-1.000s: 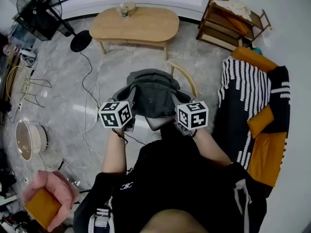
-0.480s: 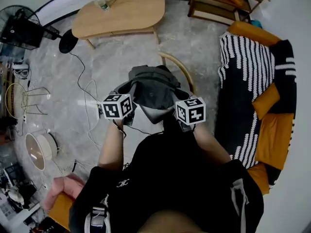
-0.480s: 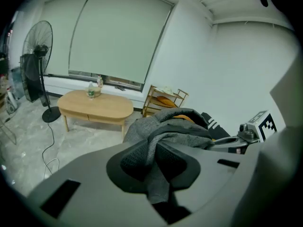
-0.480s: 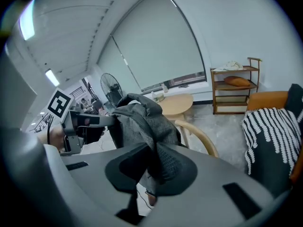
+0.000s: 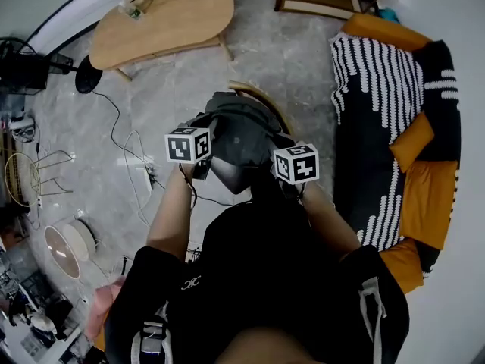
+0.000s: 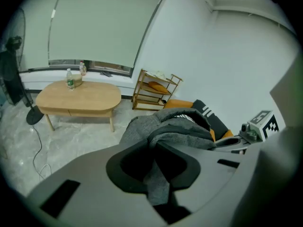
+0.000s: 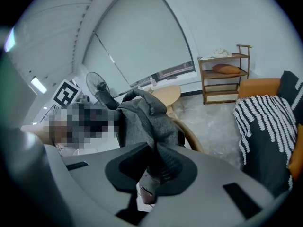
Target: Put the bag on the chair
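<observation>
**Grey marble floor (image 5: 303, 59): the bag hangs over the chair (image 7: 191, 136), not yet set down.**
Your left gripper (image 6: 155, 171) has its jaws narrowed onto a fold of the bag (image 5: 239, 131). The bag is soft, heathered grey cloth with a dark mouth, and it sags just above the chair's curved wooden rim. Your right gripper (image 7: 150, 171) pinches the opposite edge. What's left, by my judgement: lower it onto the seat and release both grippers.

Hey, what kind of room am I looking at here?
Most likely a home living room: a low oval wooden coffee table, a sofa with orange cushions, and an open wooden shelf against the wall.
</observation>
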A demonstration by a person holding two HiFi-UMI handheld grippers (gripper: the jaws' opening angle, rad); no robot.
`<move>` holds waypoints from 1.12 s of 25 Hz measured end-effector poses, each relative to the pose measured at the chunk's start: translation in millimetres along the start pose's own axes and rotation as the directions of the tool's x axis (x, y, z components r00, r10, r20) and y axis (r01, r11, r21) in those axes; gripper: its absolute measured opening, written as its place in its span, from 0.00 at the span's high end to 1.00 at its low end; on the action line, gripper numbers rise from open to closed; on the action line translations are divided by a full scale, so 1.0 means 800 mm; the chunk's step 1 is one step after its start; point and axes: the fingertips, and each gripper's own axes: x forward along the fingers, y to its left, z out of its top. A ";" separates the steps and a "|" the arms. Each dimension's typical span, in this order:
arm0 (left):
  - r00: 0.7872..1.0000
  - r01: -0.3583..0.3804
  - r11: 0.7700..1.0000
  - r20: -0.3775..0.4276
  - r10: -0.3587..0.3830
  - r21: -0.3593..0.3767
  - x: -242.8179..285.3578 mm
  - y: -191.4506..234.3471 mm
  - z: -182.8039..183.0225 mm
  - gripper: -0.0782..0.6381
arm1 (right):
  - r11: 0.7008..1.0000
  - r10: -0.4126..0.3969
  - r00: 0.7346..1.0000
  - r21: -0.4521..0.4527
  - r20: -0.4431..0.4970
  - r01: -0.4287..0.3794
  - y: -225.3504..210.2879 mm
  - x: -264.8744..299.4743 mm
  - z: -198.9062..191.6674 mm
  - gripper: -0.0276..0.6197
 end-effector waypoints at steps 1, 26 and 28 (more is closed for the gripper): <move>1.000 0.002 1.000 -0.018 -0.002 0.024 0.012 -0.003 0.009 0.81 | 1.000 -0.015 1.000 0.010 0.004 0.015 -0.011 0.002 0.006 0.87; 0.995 -0.098 0.949 0.041 0.090 0.299 0.115 0.016 0.058 0.76 | 0.979 -0.201 0.966 -0.009 0.161 0.205 -0.087 0.049 0.043 0.81; 0.995 -0.096 0.950 0.034 0.090 0.297 0.100 0.014 0.056 0.74 | 0.977 -0.210 0.966 -0.001 0.153 0.213 -0.078 0.040 0.040 0.78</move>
